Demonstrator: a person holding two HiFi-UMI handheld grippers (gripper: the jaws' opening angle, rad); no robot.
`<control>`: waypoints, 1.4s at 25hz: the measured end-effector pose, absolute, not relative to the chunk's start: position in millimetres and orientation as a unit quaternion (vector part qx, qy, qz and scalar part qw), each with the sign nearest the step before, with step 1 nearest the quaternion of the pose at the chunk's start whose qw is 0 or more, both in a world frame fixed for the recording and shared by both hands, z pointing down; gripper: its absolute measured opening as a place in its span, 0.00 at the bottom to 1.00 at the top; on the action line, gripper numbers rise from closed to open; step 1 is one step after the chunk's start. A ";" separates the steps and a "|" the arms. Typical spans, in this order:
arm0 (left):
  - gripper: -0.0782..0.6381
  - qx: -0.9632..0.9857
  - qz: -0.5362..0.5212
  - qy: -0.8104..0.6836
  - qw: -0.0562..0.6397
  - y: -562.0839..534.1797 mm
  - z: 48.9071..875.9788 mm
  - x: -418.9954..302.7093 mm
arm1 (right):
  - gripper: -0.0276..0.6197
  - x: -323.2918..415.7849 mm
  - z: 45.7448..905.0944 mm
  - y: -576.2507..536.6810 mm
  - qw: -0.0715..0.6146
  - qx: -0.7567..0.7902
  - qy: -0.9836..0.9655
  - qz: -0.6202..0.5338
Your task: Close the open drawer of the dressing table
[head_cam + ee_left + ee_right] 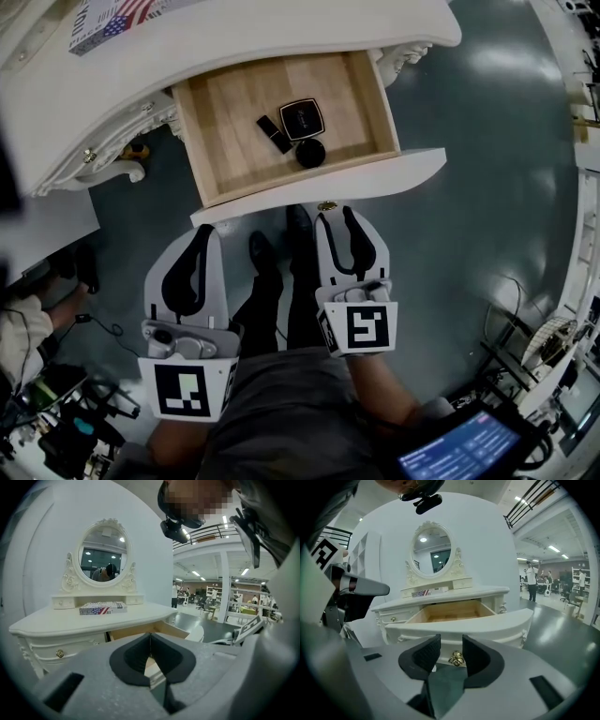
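The white dressing table (281, 37) has its drawer (234, 122) pulled out, wooden floor showing. The curved white drawer front (375, 183) carries a brass knob (326, 205). My right gripper (337, 216) is open just short of that front. In the right gripper view the knob (456, 658) shows in the gap between the black pads (425, 654), untouched, with the gripper (451, 644) below the drawer front (487, 625). My left gripper (201, 232) is shut and empty at the drawer front's left end. In the left gripper view its pads meet (150, 637) before the drawer (136, 631).
Inside the drawer lie a black compact (302, 117), a lipstick (275, 134) and a round black case (310, 152). A flag-printed box (108, 19) sits on the tabletop below an oval mirror (104, 552). Cables and gear crowd the floor at left (56, 412); a tablet (459, 450) glows lower right.
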State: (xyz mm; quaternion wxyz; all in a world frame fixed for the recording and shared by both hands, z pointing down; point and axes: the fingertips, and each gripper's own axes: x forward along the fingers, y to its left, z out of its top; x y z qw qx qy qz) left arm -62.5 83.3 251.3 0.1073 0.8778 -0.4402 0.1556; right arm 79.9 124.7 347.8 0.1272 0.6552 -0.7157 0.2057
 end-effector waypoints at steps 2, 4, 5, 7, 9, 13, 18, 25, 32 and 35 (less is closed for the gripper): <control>0.13 0.878 0.157 -0.440 0.109 81.1 253.5 -60.1 | 0.24 81.5 350.7 122.7 0.130 0.653 -0.716 0.208; 0.13 0.878 0.157 -0.440 0.109 78.1 255.6 -58.3 | 0.25 83.0 353.4 119.9 0.132 0.652 -0.717 0.210; 0.13 0.877 0.157 -0.440 0.110 76.7 256.7 -57.7 | 0.25 83.7 354.3 118.4 0.133 0.651 -0.717 0.210; 0.13 0.876 0.159 -0.442 0.113 75.0 259.0 -56.9 | 0.25 84.7 355.8 115.9 0.133 0.650 -0.718 0.211; 0.13 0.874 0.161 -0.443 0.115 73.9 260.9 -54.8 | 0.25 85.9 356.9 114.3 0.134 0.647 -0.720 0.211; 0.13 0.873 0.159 -0.444 0.120 72.0 261.1 -51.1 | 0.25 85.9 355.9 111.1 0.136 0.642 -0.724 0.211; 0.13 0.872 0.157 -0.447 0.123 70.0 259.7 -49.6 | 0.25 84.4 355.2 105.5 0.139 0.637 -0.729 0.211; 0.13 0.870 0.160 -0.449 0.129 66.7 261.2 -48.7 | 0.25 84.9 354.9 97.3 0.145 0.631 -0.733 0.209; 0.13 0.866 0.164 -0.455 0.129 60.5 261.5 -50.3 | 0.25 84.9 354.6 87.9 0.149 0.626 -0.736 0.212; 0.13 0.866 0.163 -0.455 0.128 58.0 259.9 -48.7 | 0.25 84.8 354.2 84.1 0.152 0.622 -0.739 0.210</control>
